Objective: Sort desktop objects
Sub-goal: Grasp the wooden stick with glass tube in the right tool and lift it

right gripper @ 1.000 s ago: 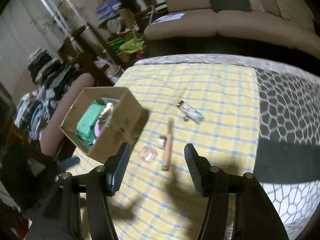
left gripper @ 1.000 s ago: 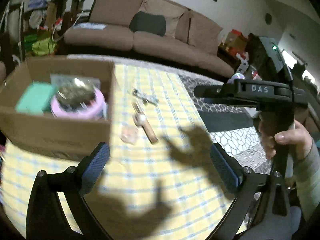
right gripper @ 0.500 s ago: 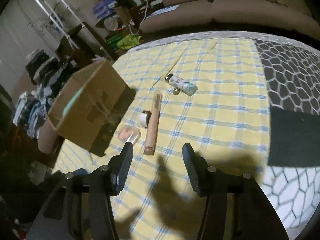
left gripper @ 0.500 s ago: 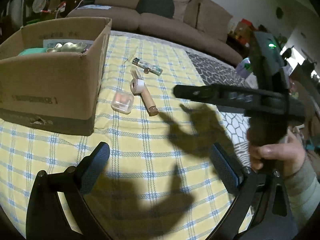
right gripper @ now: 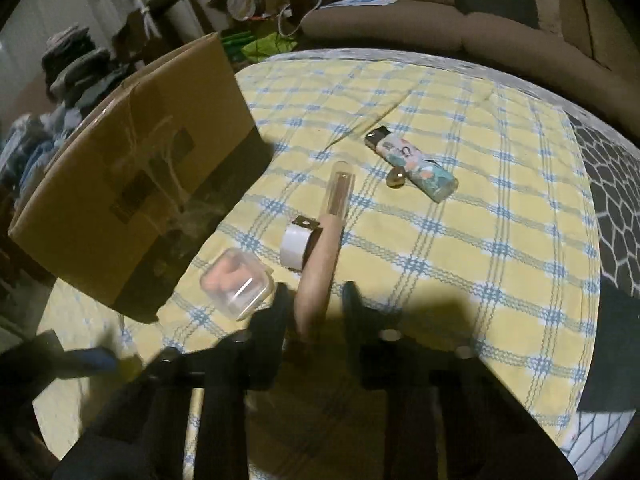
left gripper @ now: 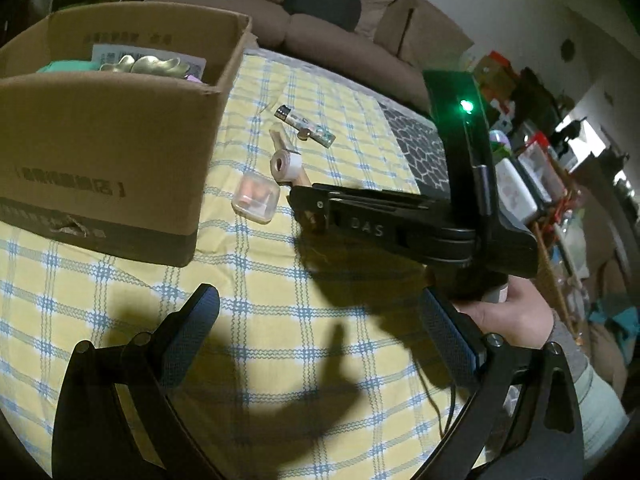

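A wooden stick with a clear cap (right gripper: pixel 326 248) lies on the yellow checked cloth. My right gripper (right gripper: pixel 316 304) is open, its fingers on either side of the stick's near end. Beside the stick lie a white tape roll (right gripper: pixel 295 246), a clear case with pink contents (right gripper: pixel 237 283), a patterned lighter (right gripper: pixel 412 165) and a small coin-like piece (right gripper: pixel 396 178). My left gripper (left gripper: pixel 320 332) is open and empty above the cloth. The cardboard box (left gripper: pixel 100 168) stands to the left and holds a green item (left gripper: pixel 66 66) and a gold one (left gripper: pixel 142 65).
A brown sofa (left gripper: pixel 320 28) runs behind the table. A grey hexagon-patterned mat (right gripper: pixel 612 184) covers the table's right part. Clutter and shelves (left gripper: pixel 532 168) stand to the right. The right tool's body (left gripper: pixel 400 228) crosses the left wrist view.
My right gripper has dropped toward the cloth and moved forward until its fingers straddle the wooden stick's near end. My left gripper has lowered and come closer to the box.
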A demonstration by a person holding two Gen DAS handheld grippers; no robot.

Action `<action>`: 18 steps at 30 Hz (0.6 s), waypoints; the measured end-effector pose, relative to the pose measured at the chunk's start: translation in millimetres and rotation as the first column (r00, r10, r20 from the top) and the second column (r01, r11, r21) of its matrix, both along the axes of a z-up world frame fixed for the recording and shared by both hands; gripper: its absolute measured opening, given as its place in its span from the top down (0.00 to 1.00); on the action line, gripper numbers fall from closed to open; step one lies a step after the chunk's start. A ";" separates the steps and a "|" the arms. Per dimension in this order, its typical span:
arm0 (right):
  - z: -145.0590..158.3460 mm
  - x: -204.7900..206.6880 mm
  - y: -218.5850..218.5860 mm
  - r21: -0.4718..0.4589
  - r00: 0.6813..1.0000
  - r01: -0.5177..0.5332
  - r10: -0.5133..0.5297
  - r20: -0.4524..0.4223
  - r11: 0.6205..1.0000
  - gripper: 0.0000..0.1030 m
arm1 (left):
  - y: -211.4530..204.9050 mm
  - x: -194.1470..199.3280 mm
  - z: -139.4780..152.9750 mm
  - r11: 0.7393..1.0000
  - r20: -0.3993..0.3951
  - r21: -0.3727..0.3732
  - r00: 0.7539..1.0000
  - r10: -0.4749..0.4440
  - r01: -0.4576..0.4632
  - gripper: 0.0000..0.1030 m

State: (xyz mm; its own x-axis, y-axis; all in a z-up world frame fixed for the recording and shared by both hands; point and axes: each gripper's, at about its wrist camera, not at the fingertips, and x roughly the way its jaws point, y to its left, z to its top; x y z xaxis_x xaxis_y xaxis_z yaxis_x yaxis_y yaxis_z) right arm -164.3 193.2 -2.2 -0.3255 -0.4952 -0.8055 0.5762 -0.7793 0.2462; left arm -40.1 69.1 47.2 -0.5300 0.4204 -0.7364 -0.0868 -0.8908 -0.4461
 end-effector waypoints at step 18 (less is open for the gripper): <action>22.6 64.5 108.2 -0.193 0.971 0.122 -0.078 0.225 0.974 0.86 | 12.0 -2.7 -17.5 0.945 0.065 0.320 0.994 -0.089 0.064 0.06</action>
